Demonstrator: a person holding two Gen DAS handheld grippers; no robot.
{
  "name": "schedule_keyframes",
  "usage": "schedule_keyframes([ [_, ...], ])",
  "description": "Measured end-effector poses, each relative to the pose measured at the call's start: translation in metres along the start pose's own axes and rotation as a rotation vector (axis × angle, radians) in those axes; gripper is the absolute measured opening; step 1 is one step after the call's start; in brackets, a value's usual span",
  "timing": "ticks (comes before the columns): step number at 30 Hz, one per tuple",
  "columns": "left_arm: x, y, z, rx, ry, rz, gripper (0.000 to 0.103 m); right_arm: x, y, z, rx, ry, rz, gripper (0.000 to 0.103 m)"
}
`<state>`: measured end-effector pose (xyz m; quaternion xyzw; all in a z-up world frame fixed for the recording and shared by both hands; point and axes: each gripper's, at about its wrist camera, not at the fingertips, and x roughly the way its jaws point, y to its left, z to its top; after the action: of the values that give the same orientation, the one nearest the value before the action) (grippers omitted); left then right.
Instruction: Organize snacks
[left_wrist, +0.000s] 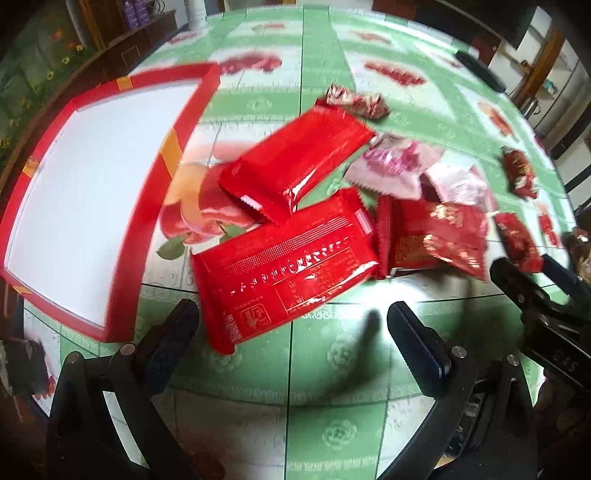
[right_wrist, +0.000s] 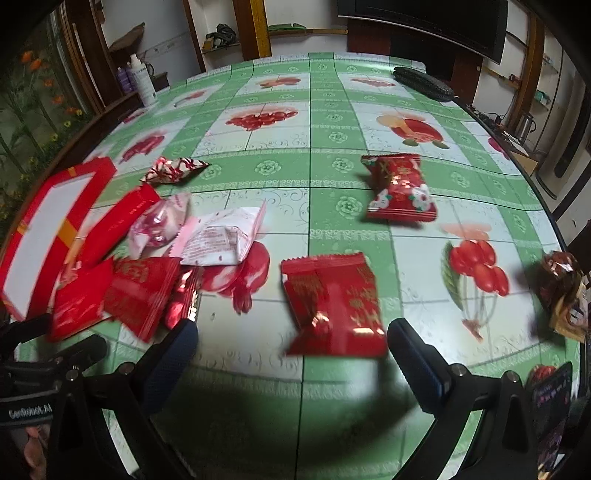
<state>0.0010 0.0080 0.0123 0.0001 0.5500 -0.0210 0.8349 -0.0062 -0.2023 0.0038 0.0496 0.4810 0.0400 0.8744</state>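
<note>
A red box with a white floor lies on the table at the left; it also shows in the right wrist view. Two long red packets lie beside it, with pink packets and small red packets behind. My left gripper is open, just before the near long packet. My right gripper is open, with a red packet lying between its fingertips. Another red packet lies farther off.
The table has a green and white fruit-print cloth. A dark case lies at the far edge and bottles stand at the far left. Brown wrapped snacks lie at the right edge. My right gripper shows in the left wrist view.
</note>
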Motion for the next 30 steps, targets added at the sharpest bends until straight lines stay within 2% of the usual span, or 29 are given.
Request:
schedule_keyframes([
  [3, -0.019, 0.002, -0.002, 0.002, -0.064, -0.020, 0.103, -0.022, -0.007, -0.007, 0.007, -0.018, 0.006, 0.103],
  [7, -0.035, -0.004, -0.003, 0.035, -0.096, -0.022, 0.103, -0.039, -0.009, -0.007, -0.012, -0.041, 0.000, 0.103],
  [13, -0.037, -0.013, 0.002, 0.089, -0.083, 0.027, 0.103, -0.048, -0.003, -0.001, -0.053, -0.042, 0.028, 0.103],
  [19, -0.039, -0.013, 0.001, 0.086, -0.073, -0.002, 0.103, -0.051, -0.004, -0.002, -0.051, -0.032, 0.056, 0.103],
  [26, -0.043, -0.019, -0.007, 0.095, -0.073, -0.024, 0.103, -0.051, -0.015, -0.002, -0.053, -0.028, 0.047, 0.103],
  [30, -0.048, -0.026, -0.018, 0.118, -0.071, -0.064, 0.103, -0.049, -0.024, -0.003, -0.056, -0.012, 0.055, 0.103],
])
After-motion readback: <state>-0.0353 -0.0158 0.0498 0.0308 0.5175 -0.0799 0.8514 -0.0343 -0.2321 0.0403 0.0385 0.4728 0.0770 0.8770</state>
